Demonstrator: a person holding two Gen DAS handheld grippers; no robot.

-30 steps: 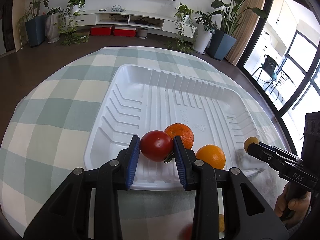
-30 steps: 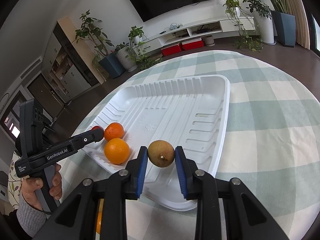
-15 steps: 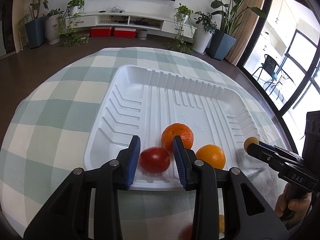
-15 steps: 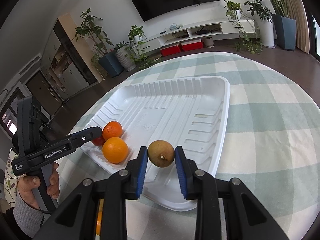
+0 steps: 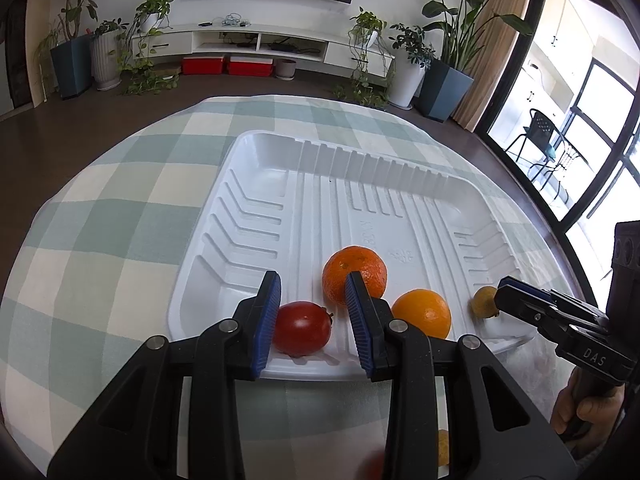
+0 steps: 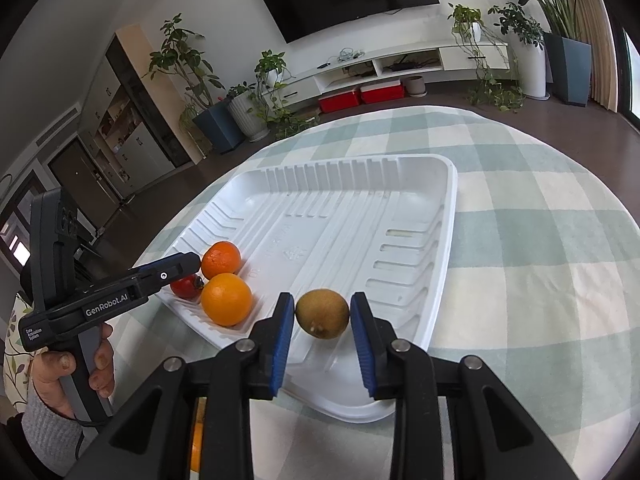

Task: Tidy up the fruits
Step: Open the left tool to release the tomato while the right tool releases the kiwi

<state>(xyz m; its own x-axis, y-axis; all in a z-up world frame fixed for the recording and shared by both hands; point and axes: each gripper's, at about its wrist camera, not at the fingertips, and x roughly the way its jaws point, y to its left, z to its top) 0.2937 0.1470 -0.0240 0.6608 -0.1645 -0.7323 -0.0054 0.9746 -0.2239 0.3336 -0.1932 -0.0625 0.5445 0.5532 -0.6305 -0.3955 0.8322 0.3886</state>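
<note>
So the right gripper (image 6: pixel 323 318) has a brownish-green fruit (image 6: pixel 322 313) sitting dead centre between its blue pads, just over the near edge of the white tray (image 6: pixel 442 240). The pad on one side looks like it's touching; on the other I see a thin gap, so I can't tell if it's really clamped or letting go. The left gripper (image 5: pixel 311 316) is spread open, and the red tomato (image 5: pixel 303 327) lies loose in the tray's near-left corner, close against its left pad. Two oranges (image 5: pixel 421 313) sit just right of that. My guess is the right claw only needs to drop straight down and release.
</note>
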